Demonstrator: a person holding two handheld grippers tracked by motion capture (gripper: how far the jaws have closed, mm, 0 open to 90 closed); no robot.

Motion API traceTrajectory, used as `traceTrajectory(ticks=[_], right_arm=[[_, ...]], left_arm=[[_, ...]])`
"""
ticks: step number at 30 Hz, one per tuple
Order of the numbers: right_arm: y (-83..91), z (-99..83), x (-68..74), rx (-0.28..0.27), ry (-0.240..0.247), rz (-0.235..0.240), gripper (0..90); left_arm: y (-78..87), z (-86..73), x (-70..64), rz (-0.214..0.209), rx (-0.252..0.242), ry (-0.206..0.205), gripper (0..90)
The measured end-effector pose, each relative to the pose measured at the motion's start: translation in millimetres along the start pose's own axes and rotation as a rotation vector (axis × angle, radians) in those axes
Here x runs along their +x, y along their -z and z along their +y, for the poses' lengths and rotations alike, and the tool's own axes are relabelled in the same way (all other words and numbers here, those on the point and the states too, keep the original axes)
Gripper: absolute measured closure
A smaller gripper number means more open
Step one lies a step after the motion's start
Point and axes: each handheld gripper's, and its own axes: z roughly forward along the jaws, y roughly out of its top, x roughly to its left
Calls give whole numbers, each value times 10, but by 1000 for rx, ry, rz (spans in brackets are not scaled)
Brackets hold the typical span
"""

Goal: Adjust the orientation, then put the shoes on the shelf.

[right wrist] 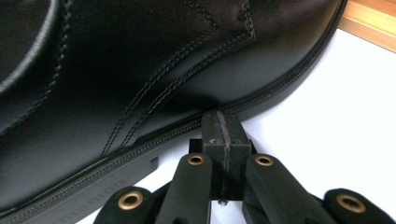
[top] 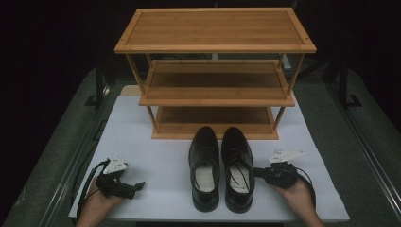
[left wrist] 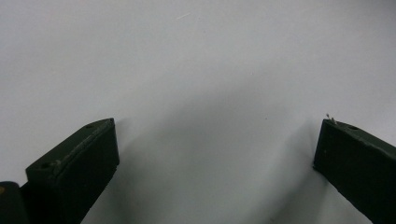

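Observation:
Two black leather lace-up shoes stand side by side on the white table top, toes toward the rack: the left shoe [top: 204, 166] and the right shoe [top: 238, 166]. My right gripper [top: 257, 173] is shut with nothing in it, and its tip rests against the outer sole edge of the right shoe [right wrist: 140, 84]. In the right gripper view the jaws [right wrist: 223, 135] are pressed together. My left gripper [top: 138, 186] lies low at the table's front left, apart from the shoes. Its jaws [left wrist: 217, 149] stand wide open over bare white surface.
A three-tier bamboo shoe rack [top: 215, 71] stands at the back of the white table top [top: 142, 137], its shelves bare. The rack's bottom edge [right wrist: 373, 23] lies close behind the shoes' toes. Dark frames and floor surround the table.

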Motion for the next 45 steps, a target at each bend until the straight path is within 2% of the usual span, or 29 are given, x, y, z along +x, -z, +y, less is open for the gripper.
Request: traceTrajectory(ticks=[8,10,18,23,32,35,41,45], right_arm=[[-60,40,72,2,22,18,900],[-68,50,94,4,27,10,900],[-61,39,61,1,17,27,900],[-43,30,54,-2,16,10,892],[82,17,14,-35,3,-33,771],[130,13,-6,-44,-5,-50,722],[237,42,-18,-58,-11,-82,594],[293,66,-15,-74,-19,-89,540]], left_arm=[[0,0,0,0,0,0,0],[0,0,0,0,0,0,0],[0,1,0,0,1,1,0],[1,1,1,0,0,1,0],[18,11,-4,0,0,1,6],[47,43,-21,-1,-8,5,65],[77,206,-132,-47,-39,-5,65],[95,326,-207,-76,-72,-17,65]])
